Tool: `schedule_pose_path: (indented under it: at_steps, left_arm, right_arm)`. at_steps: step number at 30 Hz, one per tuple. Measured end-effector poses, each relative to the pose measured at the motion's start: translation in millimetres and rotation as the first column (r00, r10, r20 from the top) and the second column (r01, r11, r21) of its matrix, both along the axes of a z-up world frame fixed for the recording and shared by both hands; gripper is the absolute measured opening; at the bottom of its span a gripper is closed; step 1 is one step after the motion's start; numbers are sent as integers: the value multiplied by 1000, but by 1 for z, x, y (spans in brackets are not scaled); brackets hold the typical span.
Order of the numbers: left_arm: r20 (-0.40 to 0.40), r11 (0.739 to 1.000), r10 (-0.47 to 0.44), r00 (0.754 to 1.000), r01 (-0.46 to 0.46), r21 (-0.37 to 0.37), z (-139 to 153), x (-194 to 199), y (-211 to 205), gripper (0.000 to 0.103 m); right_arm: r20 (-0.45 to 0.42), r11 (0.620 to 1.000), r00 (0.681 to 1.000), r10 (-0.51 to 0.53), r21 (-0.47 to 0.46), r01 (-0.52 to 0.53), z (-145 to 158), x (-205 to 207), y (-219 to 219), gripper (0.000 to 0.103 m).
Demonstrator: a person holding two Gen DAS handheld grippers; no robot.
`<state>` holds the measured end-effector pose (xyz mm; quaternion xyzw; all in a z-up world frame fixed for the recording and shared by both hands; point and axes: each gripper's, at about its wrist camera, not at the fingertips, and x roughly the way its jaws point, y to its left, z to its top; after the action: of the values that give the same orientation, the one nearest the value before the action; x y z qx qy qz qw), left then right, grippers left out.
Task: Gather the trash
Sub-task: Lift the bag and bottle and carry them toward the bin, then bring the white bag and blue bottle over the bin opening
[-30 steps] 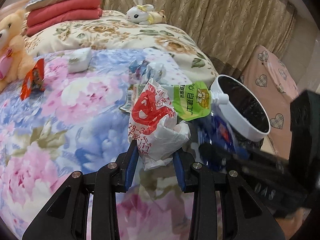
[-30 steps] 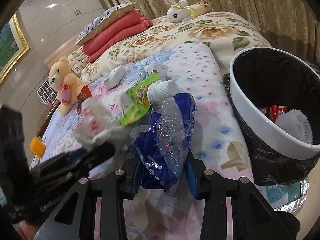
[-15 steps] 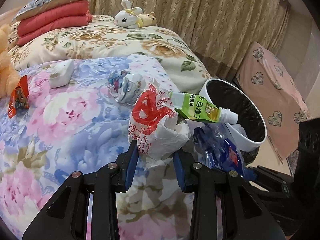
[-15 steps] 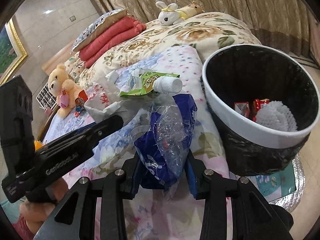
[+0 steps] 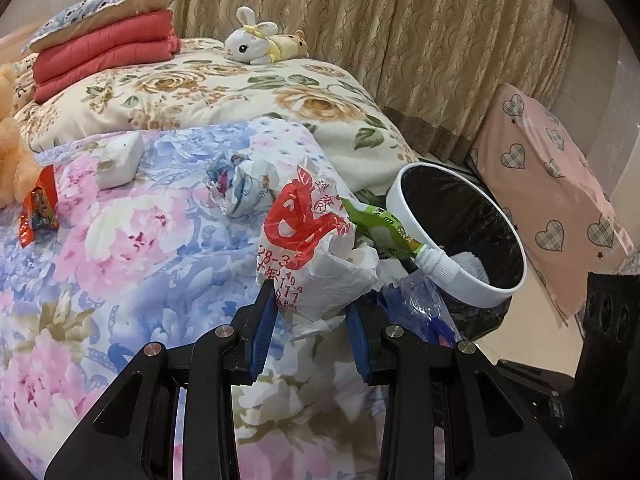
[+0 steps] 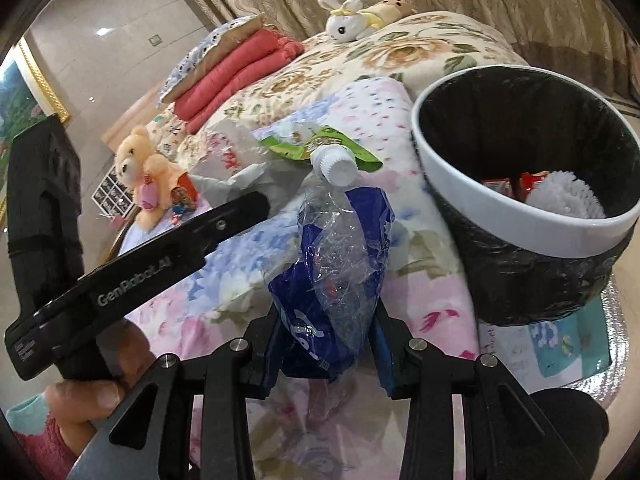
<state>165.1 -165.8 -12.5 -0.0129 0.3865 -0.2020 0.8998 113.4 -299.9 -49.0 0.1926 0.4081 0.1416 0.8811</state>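
My left gripper (image 5: 314, 312) is shut on a white plastic bag with red print (image 5: 312, 248), held above the bed's edge beside the bin. A green spouted pouch (image 5: 384, 232) pokes out from it toward the white bin with black liner (image 5: 480, 294). My right gripper (image 6: 326, 338) is shut on a crumpled blue and clear plastic bag (image 6: 336, 276), left of the bin (image 6: 480, 200). The bin holds red wrappers (image 6: 516, 184) and a white object. The pouch's white cap (image 6: 334, 162) shows above the blue bag.
A crumpled wrapper (image 5: 236, 188), a white packet (image 5: 120, 158) and an orange snack packet (image 5: 38, 208) lie on the floral bedspread (image 5: 120, 260). Teddy bear (image 6: 144, 176), plush rabbit (image 5: 256, 42), folded red blankets (image 5: 104, 50). Pink heart-pattern covered box (image 5: 552, 192) beyond the bin.
Both grippers, still holding their bags, have moved right toward the bin, which now looms closer and larger. The left gripper's arm has come further into the right wrist view.
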Motion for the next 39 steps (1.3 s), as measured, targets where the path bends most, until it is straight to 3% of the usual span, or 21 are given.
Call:
schedule_pose_path:
  at_steps: [20,33,39]
  left_arm:
    - [-29,997,77,997,-77,1,-11,-11,39,32]
    - [-7,998,70,998,-70,-6,-2,-17,37,33]
    - [-1,995,99,995,-99,-9,0,-20,50,33]
  right_arm:
    - [75,994,997,33,97,-40,14,-3,6,39]
    - [147,988,988,49,138,-69,35,-3,8,39]
    - [156,990,985,72,112,-90,38,3,19,39]
